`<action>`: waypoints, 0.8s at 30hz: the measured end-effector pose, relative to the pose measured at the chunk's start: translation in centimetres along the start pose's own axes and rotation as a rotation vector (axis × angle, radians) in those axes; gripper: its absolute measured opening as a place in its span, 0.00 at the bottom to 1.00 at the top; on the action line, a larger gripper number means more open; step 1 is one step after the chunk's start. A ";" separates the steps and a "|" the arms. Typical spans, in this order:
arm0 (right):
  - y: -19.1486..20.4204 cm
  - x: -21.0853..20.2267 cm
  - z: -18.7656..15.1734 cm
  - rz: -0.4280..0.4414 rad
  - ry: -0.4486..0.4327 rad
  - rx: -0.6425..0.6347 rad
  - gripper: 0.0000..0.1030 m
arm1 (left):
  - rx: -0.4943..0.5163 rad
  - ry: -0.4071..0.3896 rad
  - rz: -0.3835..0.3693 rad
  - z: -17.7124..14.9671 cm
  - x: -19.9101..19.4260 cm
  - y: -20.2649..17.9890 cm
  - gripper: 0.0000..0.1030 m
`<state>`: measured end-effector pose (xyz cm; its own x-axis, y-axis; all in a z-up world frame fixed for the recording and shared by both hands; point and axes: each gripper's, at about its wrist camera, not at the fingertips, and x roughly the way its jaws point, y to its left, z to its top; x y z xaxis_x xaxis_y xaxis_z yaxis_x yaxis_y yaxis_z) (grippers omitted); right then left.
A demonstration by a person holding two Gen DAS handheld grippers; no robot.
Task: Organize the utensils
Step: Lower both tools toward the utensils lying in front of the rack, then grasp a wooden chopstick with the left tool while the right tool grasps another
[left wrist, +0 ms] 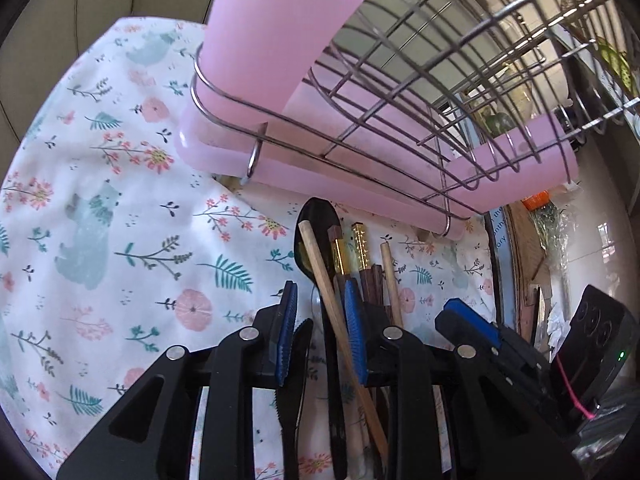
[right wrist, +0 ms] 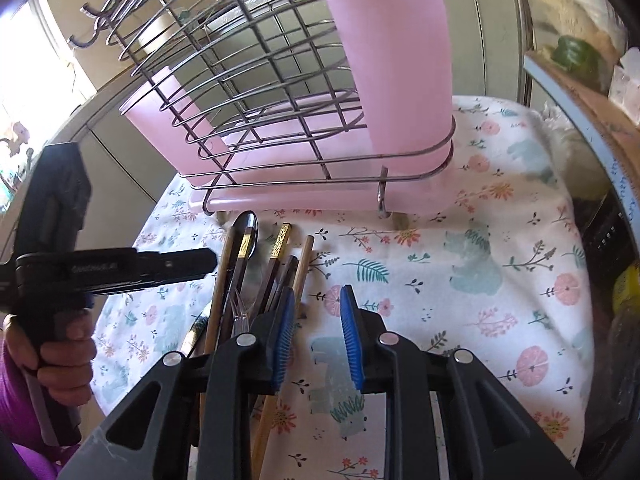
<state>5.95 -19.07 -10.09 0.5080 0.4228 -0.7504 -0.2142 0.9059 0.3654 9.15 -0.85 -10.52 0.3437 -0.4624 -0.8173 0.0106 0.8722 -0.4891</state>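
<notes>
A pile of utensils lies on the floral cloth in front of a wire rack (left wrist: 400,92) with pink cups (left wrist: 276,40). The pile holds a black spoon (left wrist: 316,232), light wooden chopsticks (left wrist: 324,280), dark gold-tipped chopsticks (left wrist: 360,248) and a black knife (left wrist: 296,364). My left gripper (left wrist: 322,320) is open, its blue pads either side of the spoon handle and a wooden chopstick. My right gripper (right wrist: 318,328) is open and empty, just right of the same pile (right wrist: 256,268), its left pad beside the chopsticks. The rack also shows in the right wrist view (right wrist: 280,80).
The other gripper (left wrist: 480,332) shows at the right of the left wrist view; a hand holds the left gripper (right wrist: 100,268) in the right wrist view. Clutter and a dark bin edge (right wrist: 608,216) border the cloth on the right.
</notes>
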 end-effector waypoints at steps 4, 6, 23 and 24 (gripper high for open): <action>-0.5 0.4 0.0 0.024 0.020 0.025 0.22 | -0.015 0.033 0.010 0.5 1.3 -0.2 0.24; -0.5 0.6 0.1 0.027 0.024 0.028 0.22 | -0.027 0.038 0.015 0.6 1.8 -0.2 0.24; -0.2 2.3 2.0 0.060 0.102 0.097 0.22 | -0.010 -0.074 -0.050 -0.1 -3.5 1.4 0.06; -0.1 2.6 2.2 0.060 0.114 0.103 0.22 | 0.000 -0.092 -0.049 -0.2 -4.2 1.4 0.06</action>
<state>9.16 -18.11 -10.89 0.3974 0.4817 -0.7811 -0.1522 0.8740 0.4615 7.53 2.30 -7.85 0.4273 -0.4883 -0.7609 0.0295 0.8487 -0.5281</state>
